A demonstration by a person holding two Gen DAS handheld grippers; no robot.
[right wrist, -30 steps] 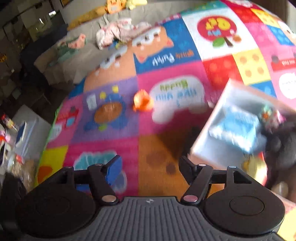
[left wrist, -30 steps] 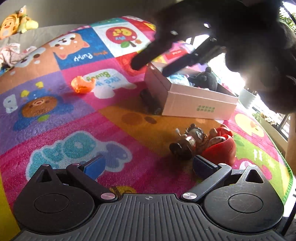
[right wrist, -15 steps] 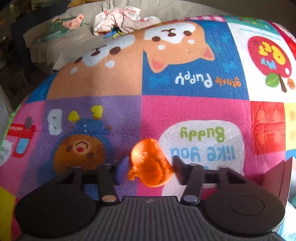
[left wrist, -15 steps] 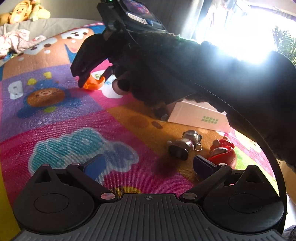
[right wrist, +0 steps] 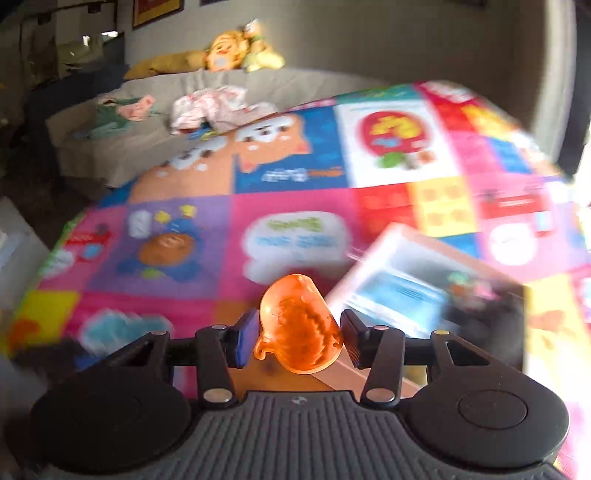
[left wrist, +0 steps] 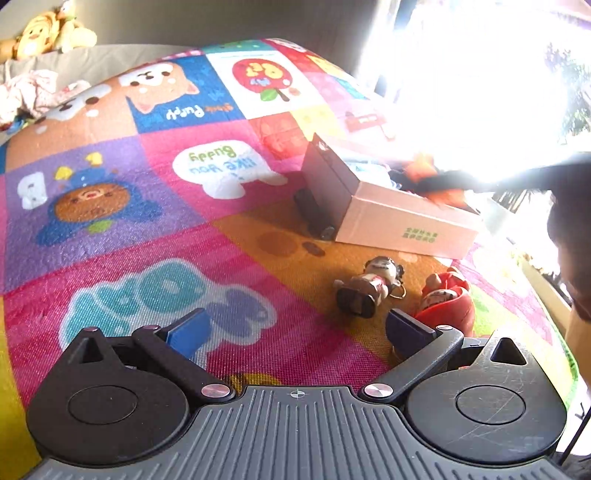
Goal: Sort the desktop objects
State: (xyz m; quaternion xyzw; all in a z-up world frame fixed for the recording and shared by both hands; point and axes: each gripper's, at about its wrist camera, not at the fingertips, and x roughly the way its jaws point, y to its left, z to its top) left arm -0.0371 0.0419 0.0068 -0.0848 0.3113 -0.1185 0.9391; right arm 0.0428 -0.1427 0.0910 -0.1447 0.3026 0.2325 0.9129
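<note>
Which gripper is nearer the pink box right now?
Right. The right gripper, shut on the orange toy, is at the pink box; the left gripper hangs open, short of it over the mat.

A bright patchwork play mat (left wrist: 155, 236) covers the floor — squares of pink, purple, orange and blue with cartoon animals, a red apple and a white speech bubble printed on them. Beyond its far edge stands a grey sofa (right wrist: 147, 110). On the sofa's back lies a yellow plush toy (right wrist: 236, 55), and on the seat a crumpled heap of pale pink clothes (right wrist: 214, 107) beside a smaller green and pink bundle (right wrist: 122, 114). Framed pictures (right wrist: 157, 9) hang on the dim wall — their content is unclear. Strong daylight washes out the window (left wrist: 480, 74).
</note>
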